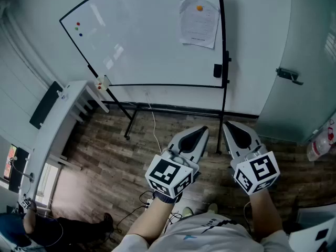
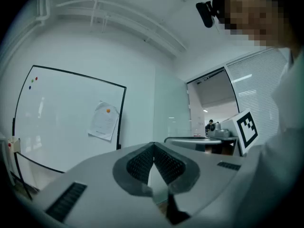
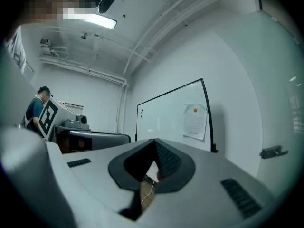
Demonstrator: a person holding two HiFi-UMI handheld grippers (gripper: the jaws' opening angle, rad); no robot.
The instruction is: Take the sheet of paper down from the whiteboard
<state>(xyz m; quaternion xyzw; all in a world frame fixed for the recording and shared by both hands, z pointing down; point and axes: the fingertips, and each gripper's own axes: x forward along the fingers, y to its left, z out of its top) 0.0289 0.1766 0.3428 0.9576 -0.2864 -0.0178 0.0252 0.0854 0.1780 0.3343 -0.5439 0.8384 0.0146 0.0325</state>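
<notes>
Overhead, from the head view, the whiteboard (image 1: pixel 142 41) stands on its dark frame over a wood-patterned floor (image 1: pixel 105 167). The sheet of paper (image 1: pixel 198 22) hangs at the board's upper right corner, pinned by an orange magnet (image 1: pixel 199 7). Two small magnets (image 1: pixel 78 27), red and green, sit at the upper left, and a black eraser (image 1: pixel 217 70) clings to the right edge. The left gripper (image 1: pixel 199 133) and the right gripper (image 1: pixel 231 127) are held side by side low in the picture, both pointing toward the board and well apart from the sheet.

From the left gripper view, the left gripper (image 2: pixel 153 145) has its ribbed pads clenched tip to tip with nothing between them. The sheet of paper (image 2: pixel 104 121) shows beyond it to the left, flat against the whiteboard (image 2: pixel 61 118) beside the right frame bar.

From the right gripper view, the right gripper (image 3: pixel 154 141) is likewise clenched and empty, its tips meeting. The sheet of paper (image 3: pixel 194 121) hangs on the whiteboard (image 3: pixel 164 118) up ahead, the orange magnet (image 3: pixel 194 110) near its top edge.
</notes>
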